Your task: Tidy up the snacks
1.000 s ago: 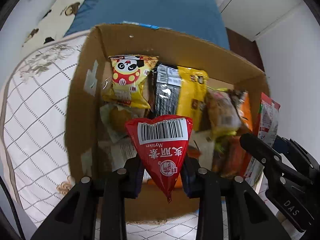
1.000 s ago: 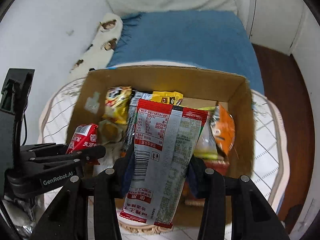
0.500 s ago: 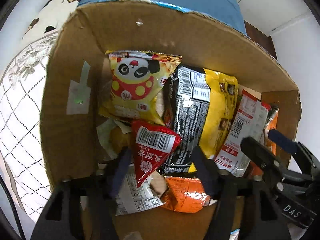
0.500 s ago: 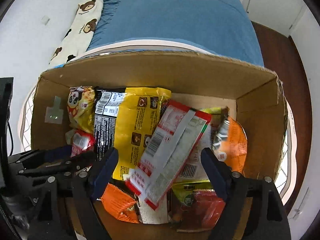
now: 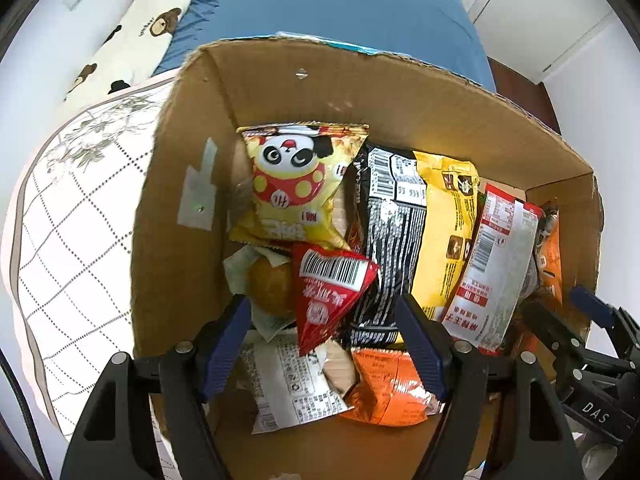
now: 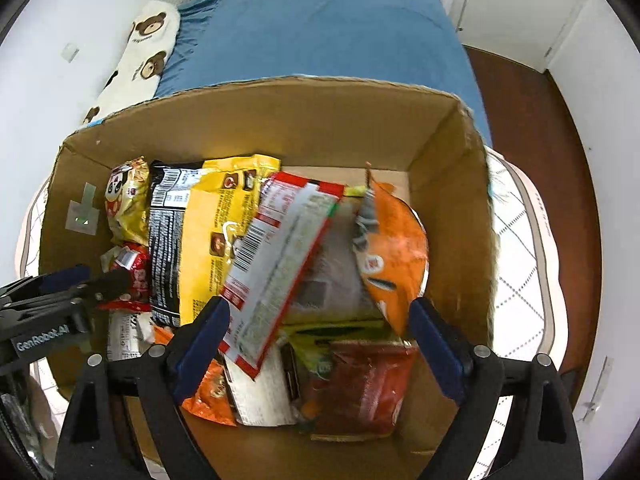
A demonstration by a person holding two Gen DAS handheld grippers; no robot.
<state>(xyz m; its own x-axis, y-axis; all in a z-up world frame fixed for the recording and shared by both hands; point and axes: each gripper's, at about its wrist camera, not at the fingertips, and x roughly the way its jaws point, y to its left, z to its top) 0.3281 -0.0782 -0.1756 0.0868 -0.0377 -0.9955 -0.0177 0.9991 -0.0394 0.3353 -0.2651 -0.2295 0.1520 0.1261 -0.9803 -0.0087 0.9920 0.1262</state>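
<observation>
Behind the box (image 5: pixel 192 184) you have a blue bed (image 6: pixel 328 32) and a bear-print pillow (image 5: pixel 136 40); the box itself sits on a quilted cover (image 5: pixel 68 216).

Your left gripper (image 5: pixel 324 340) hangs over the near left of the box with its jaws wide and nothing in them. The red triangle pack (image 5: pixel 328 292) lies loose between them, leaning on the panda bag (image 5: pixel 300 184) and the black-and-yellow bag (image 5: pixel 404 248).

Your right gripper (image 6: pixel 320 340) is also spread wide and empty. The long red-and-white pack (image 6: pixel 276 264) rests slantwise across the pile, toward the box's middle, and looks blurred, so it may not have settled.

Risks, as I judge them:
- That slanted pack could slide down onto the orange bag (image 6: pixel 396 248) and jumble the row.
- Lifting out carelessly, your fingers (image 5: pixel 224 344) could snag the triangle pack and drag it up.
- Your two grippers sit near each other; they could knock.
</observation>
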